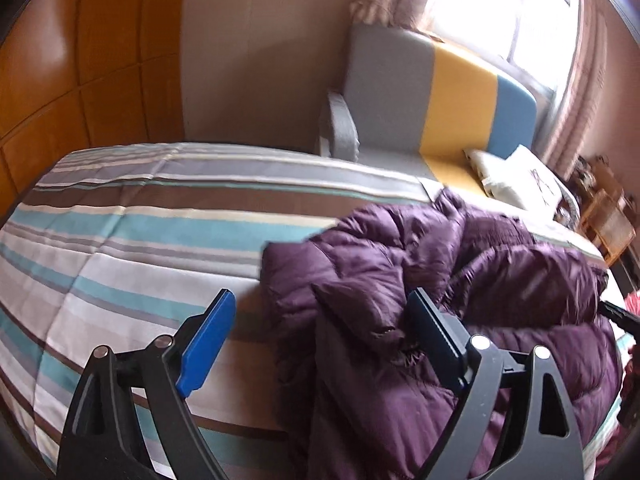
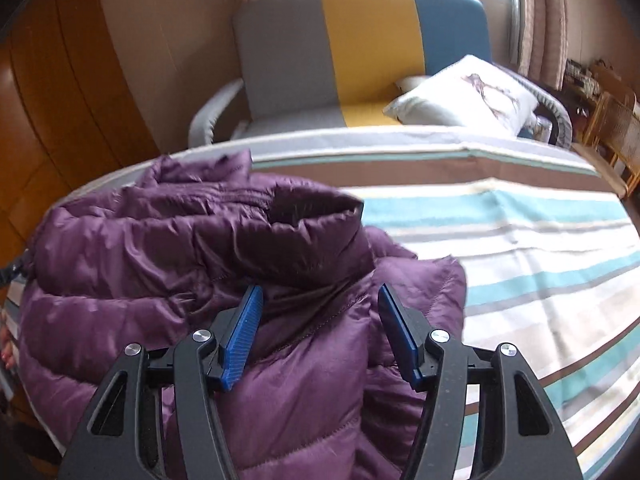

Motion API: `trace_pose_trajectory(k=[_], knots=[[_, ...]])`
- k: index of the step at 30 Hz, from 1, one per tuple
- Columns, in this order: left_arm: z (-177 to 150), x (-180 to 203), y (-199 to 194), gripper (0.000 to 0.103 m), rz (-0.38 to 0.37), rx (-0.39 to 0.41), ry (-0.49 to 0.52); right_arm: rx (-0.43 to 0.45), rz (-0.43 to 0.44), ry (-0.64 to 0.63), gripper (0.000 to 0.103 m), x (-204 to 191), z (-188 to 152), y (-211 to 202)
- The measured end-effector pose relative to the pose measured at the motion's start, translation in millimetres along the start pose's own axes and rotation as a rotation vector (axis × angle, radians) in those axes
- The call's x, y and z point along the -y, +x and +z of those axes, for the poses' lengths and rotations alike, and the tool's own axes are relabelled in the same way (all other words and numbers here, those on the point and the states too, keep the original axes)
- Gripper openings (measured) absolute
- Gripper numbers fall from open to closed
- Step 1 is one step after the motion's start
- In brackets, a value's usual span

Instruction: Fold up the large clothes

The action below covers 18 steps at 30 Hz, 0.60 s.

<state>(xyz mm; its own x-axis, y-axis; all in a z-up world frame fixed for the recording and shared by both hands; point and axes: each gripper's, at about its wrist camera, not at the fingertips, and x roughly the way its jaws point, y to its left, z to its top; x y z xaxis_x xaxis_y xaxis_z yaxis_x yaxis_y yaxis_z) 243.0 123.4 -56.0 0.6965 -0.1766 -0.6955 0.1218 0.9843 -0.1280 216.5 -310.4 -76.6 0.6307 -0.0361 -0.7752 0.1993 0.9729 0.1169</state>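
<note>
A purple puffer jacket lies crumpled on the striped bed cover. In the left wrist view it fills the lower right. My left gripper is open, held just above the jacket's left edge, with its right finger over the fabric. In the right wrist view the jacket fills the left and centre. My right gripper is open, its blue fingers spread over a raised fold of the jacket. Neither gripper holds anything.
Beyond the bed's far edge stands a grey, yellow and blue sofa with white cushions. Wooden wardrobe panels are at the left. A window with curtains and wooden chairs are at the right.
</note>
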Motion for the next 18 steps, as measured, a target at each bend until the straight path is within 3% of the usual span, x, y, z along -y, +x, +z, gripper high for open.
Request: trace_pose_trajectory(k=[6, 7, 10, 13, 18], knots=[[-13.4, 10.8, 7.0, 0.082, -0.011, -0.013, 0.035, -0.006, -0.010, -0.031, 0.028, -9.0, -13.5, 7.4], [-15.2, 9.4, 3.8, 0.082, -0.014, 0.006, 0.023, 0.006, -0.015, -0.042, 0.027, -10.4, -15.9, 4.8], [-21.1, -3.6, -15.5, 0.101, 0.014, 0.108, -0.036, 0.022, -0.009, -0.030, 0.021, -7.7, -16.8, 1.4], [-24.3, -13.3, -27.9, 0.101, 0.023, 0.155, -0.047, 0.038, -0.007, -0.003, 0.018, -0.5, -16.0, -0.1], [-24.7, 2.6, -6.9, 0.098, 0.018, 0.056, 0.061, 0.056, -0.012, 0.023, 0.015, 1.0, -16.4, 2.1]])
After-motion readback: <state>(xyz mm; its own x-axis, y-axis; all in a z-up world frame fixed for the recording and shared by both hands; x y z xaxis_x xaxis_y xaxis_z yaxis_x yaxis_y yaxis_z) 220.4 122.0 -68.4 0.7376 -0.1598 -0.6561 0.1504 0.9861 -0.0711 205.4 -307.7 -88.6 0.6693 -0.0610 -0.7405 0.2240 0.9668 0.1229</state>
